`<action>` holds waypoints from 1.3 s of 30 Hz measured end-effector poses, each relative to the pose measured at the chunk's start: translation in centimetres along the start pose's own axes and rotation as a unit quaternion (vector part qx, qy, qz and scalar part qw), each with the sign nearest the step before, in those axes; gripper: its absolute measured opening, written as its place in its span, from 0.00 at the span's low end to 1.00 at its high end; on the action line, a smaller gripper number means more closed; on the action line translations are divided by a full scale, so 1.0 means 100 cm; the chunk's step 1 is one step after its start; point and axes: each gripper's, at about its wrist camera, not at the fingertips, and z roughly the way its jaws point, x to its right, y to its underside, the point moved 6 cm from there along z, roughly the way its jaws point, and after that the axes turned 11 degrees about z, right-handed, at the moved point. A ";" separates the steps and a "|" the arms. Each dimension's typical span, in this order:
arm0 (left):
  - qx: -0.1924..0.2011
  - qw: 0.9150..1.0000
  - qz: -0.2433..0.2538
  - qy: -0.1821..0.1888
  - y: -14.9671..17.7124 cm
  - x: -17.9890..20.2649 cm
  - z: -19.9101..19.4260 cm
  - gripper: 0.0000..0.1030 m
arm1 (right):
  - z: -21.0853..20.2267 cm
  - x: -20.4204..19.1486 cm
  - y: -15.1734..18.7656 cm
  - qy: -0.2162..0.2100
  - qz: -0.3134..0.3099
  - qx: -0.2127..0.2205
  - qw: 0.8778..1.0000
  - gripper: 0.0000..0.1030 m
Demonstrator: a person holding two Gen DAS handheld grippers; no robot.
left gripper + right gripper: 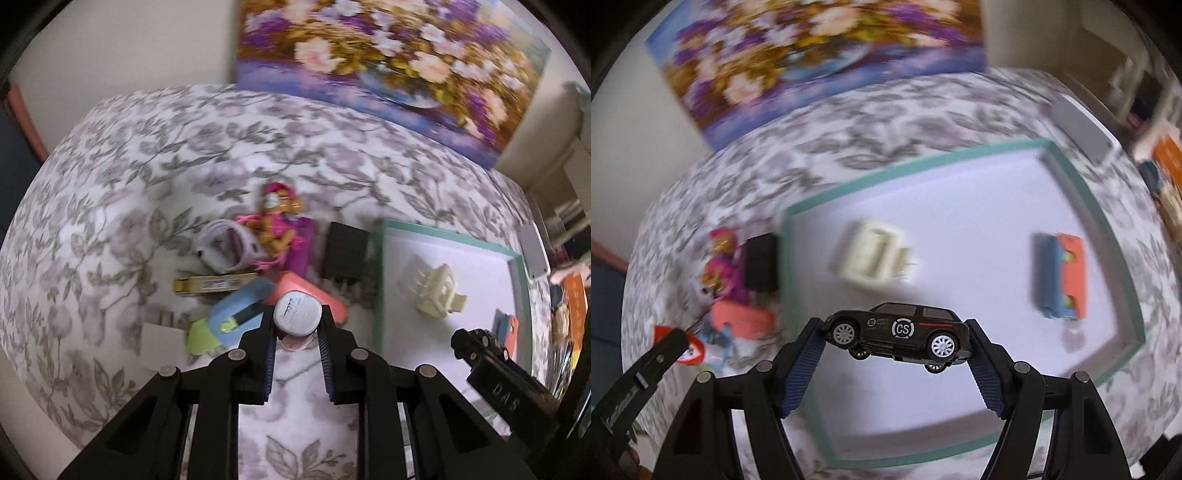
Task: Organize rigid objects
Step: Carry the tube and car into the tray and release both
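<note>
Floral tablecloth (147, 155) beneath flower painting (388, 55)

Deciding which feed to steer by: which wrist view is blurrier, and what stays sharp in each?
Right wrist view is blurrier: the teal-rimmed white tray and cream plastic clip smear, while the black toy car in the right gripper stays crisp. Left wrist view is milder: only the floral painting streaks; the white round cap in the left gripper is sharp. Both bend at the edges.

You're in home room: grey leaf-print cloth-covered table (155, 155), unframed floral canvas painting (388, 62) against wall at 12 o'clock.
</note>
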 end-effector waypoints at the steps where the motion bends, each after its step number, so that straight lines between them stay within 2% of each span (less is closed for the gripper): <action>1: 0.001 1.000 0.001 0.002 0.000 0.002 0.000 0.22 | -0.001 0.006 -0.002 0.001 0.006 0.000 1.000 0.75; 5: 0.010 1.000 0.000 0.026 -0.003 0.015 -0.006 0.22 | -0.002 0.027 -0.007 0.001 0.030 0.000 1.000 0.75; 8: 0.020 0.999 0.017 0.029 -0.007 0.032 -0.011 0.22 | -0.003 0.036 -0.011 -0.001 0.040 -0.001 0.999 0.75; 10: 0.019 0.998 0.030 0.044 -0.007 0.048 -0.011 0.22 | -0.002 0.038 -0.010 0.005 0.037 -0.004 0.999 0.75; 12: 0.013 0.997 0.043 0.062 -0.005 0.064 -0.008 0.22 | 0.003 0.041 -0.009 0.011 0.036 -0.010 0.999 0.75; 21: -0.020 0.989 0.114 0.089 0.009 0.124 0.007 0.22 | 0.006 0.065 -0.015 0.029 0.054 -0.012 0.998 0.75; 25: -0.039 0.987 0.136 0.079 0.015 0.136 0.020 0.22 | 0.008 0.076 -0.016 0.035 0.068 -0.017 0.997 0.76; 28: -0.044 0.987 0.139 0.073 0.016 0.137 0.024 0.29 | 0.010 0.082 -0.016 0.038 0.075 -0.020 0.996 0.76; 29: -0.046 0.987 0.137 0.070 0.016 0.135 0.026 0.35 | 0.011 0.084 -0.016 0.039 0.076 -0.021 0.996 0.76; 35: -0.059 0.990 0.108 0.066 0.015 0.120 0.033 0.53 | 0.013 0.085 -0.017 0.043 0.075 -0.025 0.996 0.76; 39: -0.059 0.992 0.098 0.058 0.012 0.111 0.033 0.57 | 0.015 0.081 -0.016 0.046 0.062 -0.023 0.997 0.80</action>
